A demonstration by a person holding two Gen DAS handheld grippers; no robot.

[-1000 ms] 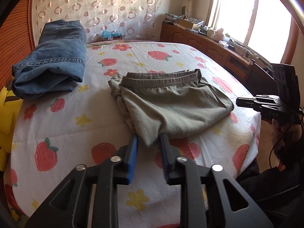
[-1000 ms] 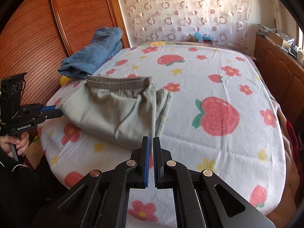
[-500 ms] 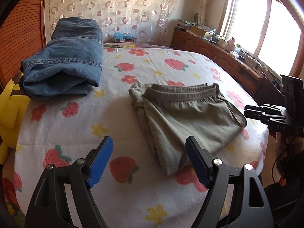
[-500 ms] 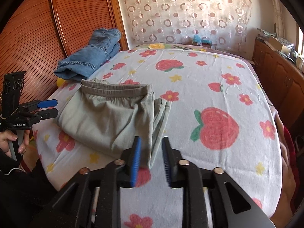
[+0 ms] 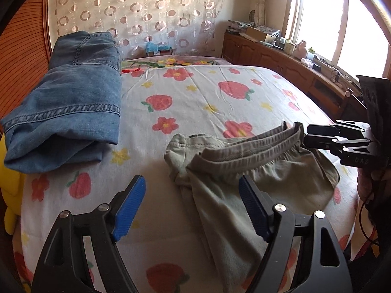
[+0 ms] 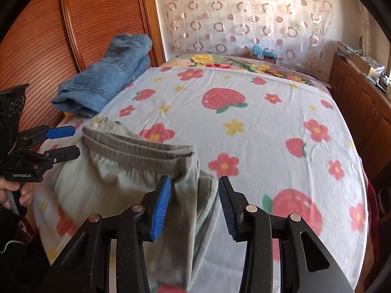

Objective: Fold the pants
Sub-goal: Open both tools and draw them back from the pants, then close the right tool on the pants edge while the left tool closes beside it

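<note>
Folded olive-grey pants (image 5: 256,178) lie on the bed's near side, elastic waistband facing away; they also show in the right wrist view (image 6: 117,178). My left gripper (image 5: 193,207) is open wide and empty, above the pants' left folded edge. My right gripper (image 6: 194,207) is open, its jaws straddling the pants' right folded edge without closing on it. Each gripper shows in the other's view: the right one (image 5: 342,144) beside the waistband's right end, the left one (image 6: 56,144) open by the waistband's left end.
Folded blue jeans (image 5: 66,112) lie at the bed's far left, also in the right wrist view (image 6: 110,78). The bed carries a strawberry-and-flower sheet (image 5: 195,92). A wooden headboard (image 6: 48,36) stands left, a wooden sideboard (image 5: 281,58) with clutter right. Something yellow (image 5: 9,195) sits at the left edge.
Both grippers opened, letting go of the pants' near folded edge. Both then moved forward over the pants toward the waistband.
</note>
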